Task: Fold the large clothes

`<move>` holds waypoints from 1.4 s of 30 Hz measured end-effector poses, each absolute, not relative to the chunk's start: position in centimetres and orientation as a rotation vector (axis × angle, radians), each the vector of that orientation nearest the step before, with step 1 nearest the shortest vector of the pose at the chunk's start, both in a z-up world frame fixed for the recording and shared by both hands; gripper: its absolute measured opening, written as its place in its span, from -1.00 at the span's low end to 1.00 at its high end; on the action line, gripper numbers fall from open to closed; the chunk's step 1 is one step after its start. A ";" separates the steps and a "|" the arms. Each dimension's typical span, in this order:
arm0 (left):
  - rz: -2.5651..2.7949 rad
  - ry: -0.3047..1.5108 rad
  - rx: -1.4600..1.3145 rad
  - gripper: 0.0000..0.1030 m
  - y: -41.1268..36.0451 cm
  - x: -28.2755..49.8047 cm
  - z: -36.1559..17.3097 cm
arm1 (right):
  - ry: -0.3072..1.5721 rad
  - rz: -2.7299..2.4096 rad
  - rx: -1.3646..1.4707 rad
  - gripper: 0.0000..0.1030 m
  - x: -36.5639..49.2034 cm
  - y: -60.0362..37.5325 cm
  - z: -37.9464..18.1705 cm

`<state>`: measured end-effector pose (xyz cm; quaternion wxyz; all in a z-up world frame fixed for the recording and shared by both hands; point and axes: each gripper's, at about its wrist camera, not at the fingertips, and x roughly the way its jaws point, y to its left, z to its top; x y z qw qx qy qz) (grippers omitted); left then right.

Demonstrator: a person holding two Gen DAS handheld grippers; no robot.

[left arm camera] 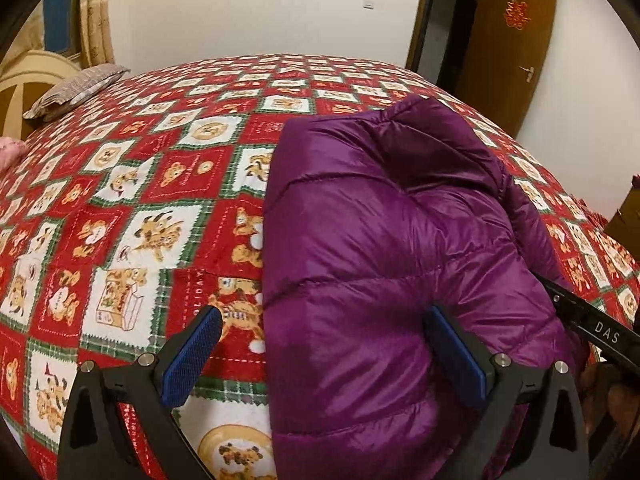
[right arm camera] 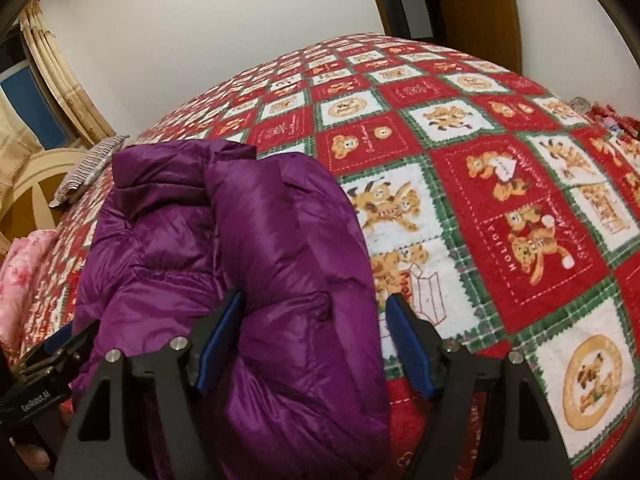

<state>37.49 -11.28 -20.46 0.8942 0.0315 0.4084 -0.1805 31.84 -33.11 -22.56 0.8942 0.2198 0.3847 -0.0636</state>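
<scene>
Nearest in the left wrist view, the left gripper (left arm camera: 322, 354) hangs over the near left edge of the purple jacket (left arm camera: 392, 240), its jaws wide apart: one blue pad sits over the blanket (left arm camera: 132, 184), the other rests on the jacket's top, so nothing is pinched. The right gripper (right arm camera: 316, 344) mirrors this on the jacket's near right edge (right arm camera: 256, 248), jaws spread, a puffy fold lying loosely between the pads without being squeezed. Judging by this, both tools straddle opposite sides of the bundle so as to press it flat or take a fresh hold for another fold.

The jacket lies on the bed, already doubled over into a thick, rounded bundle near the front edge, probably so both hands can reach it.

Further back, a striped pillow (left arm camera: 72, 88) lies by the headboard, and a pink quilt (right arm camera: 24, 276) bunches at the bed's side. A wooden door (left arm camera: 508, 48) stands open beyond.

Count: one jacket, two grippers, one blanket, one pillow, one pink quilt, one door
</scene>
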 end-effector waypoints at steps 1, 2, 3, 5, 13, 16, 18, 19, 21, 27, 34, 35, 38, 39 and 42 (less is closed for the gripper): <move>-0.378 0.842 0.072 0.98 -11.5 37.4 -20.5 | 0.796 -0.124 0.459 0.42 31.8 -33.1 -22.7; -0.382 0.836 0.081 0.98 -11.7 37.3 -20.5 | 0.794 -0.115 0.460 0.40 31.7 -33.0 -22.8; -0.389 0.829 0.089 0.98 -11.8 37.2 -20.5 | 0.792 -0.111 0.463 0.39 31.6 -33.0 -22.8; -0.402 0.822 0.100 0.97 -12.2 37.0 -20.6 | 0.793 -0.096 0.462 0.31 31.7 -32.9 -22.9; -0.453 0.775 0.131 0.24 -13.6 35.5 -20.1 | 0.799 0.013 0.509 -0.23 32.1 -32.7 -23.2; -0.420 0.714 0.199 -0.31 -14.1 34.0 -18.9 | 0.774 0.022 0.474 -0.50 31.6 -31.8 -22.5; -0.401 0.681 0.228 -0.40 -14.2 32.9 -17.9 | 0.766 0.024 0.473 -0.55 31.3 -31.4 -22.0; -0.392 0.658 0.240 -0.43 -14.0 32.3 -17.3 | 0.763 0.029 0.480 -0.57 31.1 -31.3 -21.8; -0.383 0.627 0.240 -0.45 -13.2 31.3 -16.3 | 0.748 0.045 0.479 -0.59 30.5 -30.6 -21.2; -0.319 0.542 0.248 -0.47 -9.5 28.9 -12.7 | 0.696 0.122 0.445 -0.61 30.0 -27.7 -18.7; -0.226 0.530 0.208 -0.47 -4.5 27.7 -10.6 | 0.684 0.231 0.400 -0.62 31.1 -23.0 -16.7; -0.213 0.530 0.204 -0.47 -3.9 27.6 -10.5 | 0.684 0.245 0.387 -0.62 31.2 -22.2 -16.5; -0.176 0.533 0.191 -0.47 -2.1 27.4 -10.5 | 0.688 0.283 0.356 -0.62 31.7 -20.2 -16.2; -0.165 0.534 0.186 -0.47 -1.6 27.3 -10.6 | 0.689 0.291 0.348 -0.63 32.0 -19.7 -16.2; -0.136 0.539 0.171 -0.49 0.0 27.1 -10.8 | 0.693 0.319 0.316 -0.64 32.6 -18.0 -16.1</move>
